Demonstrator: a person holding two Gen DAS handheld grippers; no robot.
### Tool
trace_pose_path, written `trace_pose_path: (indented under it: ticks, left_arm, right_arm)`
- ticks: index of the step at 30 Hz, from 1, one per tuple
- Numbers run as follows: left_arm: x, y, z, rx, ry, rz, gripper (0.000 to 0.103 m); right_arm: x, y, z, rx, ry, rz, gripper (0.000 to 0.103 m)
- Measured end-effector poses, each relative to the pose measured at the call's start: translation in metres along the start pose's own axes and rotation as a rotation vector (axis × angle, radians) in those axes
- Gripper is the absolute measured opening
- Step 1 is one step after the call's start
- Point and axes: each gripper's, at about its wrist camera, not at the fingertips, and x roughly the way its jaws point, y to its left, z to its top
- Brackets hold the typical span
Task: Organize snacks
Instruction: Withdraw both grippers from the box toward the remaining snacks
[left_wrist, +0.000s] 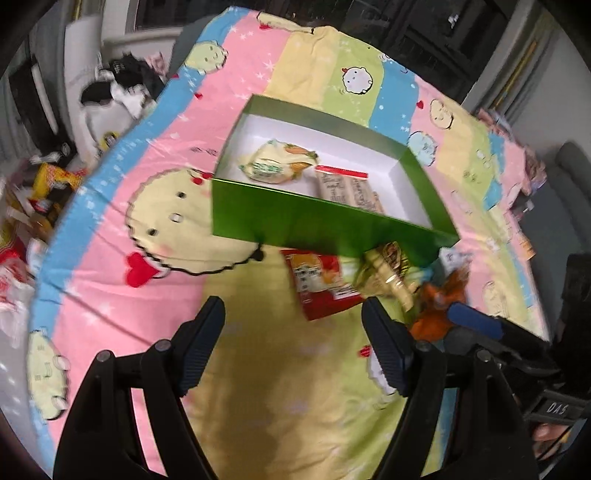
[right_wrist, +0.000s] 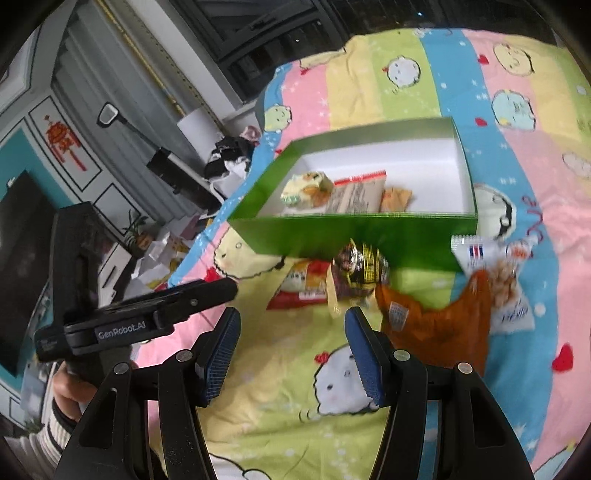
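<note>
A green box (left_wrist: 295, 218) (right_wrist: 347, 232) with a white inside lies on the cartoon bedsheet. In it are a pale round snack pack (left_wrist: 275, 164) (right_wrist: 304, 188) and flat tan packets (left_wrist: 347, 188) (right_wrist: 358, 194). In front of the box lie a red packet (left_wrist: 319, 282) (right_wrist: 304, 284), a gold and black wrapped snack (left_wrist: 386, 271) (right_wrist: 360, 269), an orange-brown bag (left_wrist: 436, 306) (right_wrist: 443, 325) and a white packet (right_wrist: 495, 273). My left gripper (left_wrist: 293, 325) is open and empty, hovering just short of the red packet. My right gripper (right_wrist: 291, 328) is open and empty, hovering short of the gold snack.
The bed's left edge (left_wrist: 55, 236) drops to a cluttered floor with bags (left_wrist: 51, 184). The other gripper's body shows at the left of the right wrist view (right_wrist: 147, 314) and at the right of the left wrist view (left_wrist: 480, 325). A window and cabinets stand behind the bed.
</note>
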Motion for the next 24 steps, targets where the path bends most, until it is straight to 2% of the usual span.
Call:
trace_pose_path:
  ticks: [7, 13, 17, 20, 24]
  left_arm:
    - [-0.012, 0.002, -0.01, 0.048, -0.044, 0.065, 0.082]
    - [-0.014, 0.005, -0.012, 0.052, -0.063, 0.074, 0.09]
    - [-0.014, 0.011, -0.013, 0.039, -0.07, 0.066, 0.097]
    - [-0.012, 0.019, -0.013, 0.015, -0.07, 0.036, 0.099]
    - [-0.007, 0.033, -0.013, -0.049, -0.048, -0.068, 0.101]
  right_arm:
    - [0.003, -0.005, -0.008, 0.08, 0.007, -0.011, 0.059]
    - [0.012, -0.001, -0.009, 0.106, 0.02, -0.02, 0.06]
    - [0.02, -0.003, -0.009, 0.157, 0.022, -0.02, 0.066]
    - [0.025, -0.005, -0.008, 0.182, 0.023, -0.034, 0.067]
    - [0.033, -0.009, -0.006, 0.238, 0.034, -0.014, 0.067]
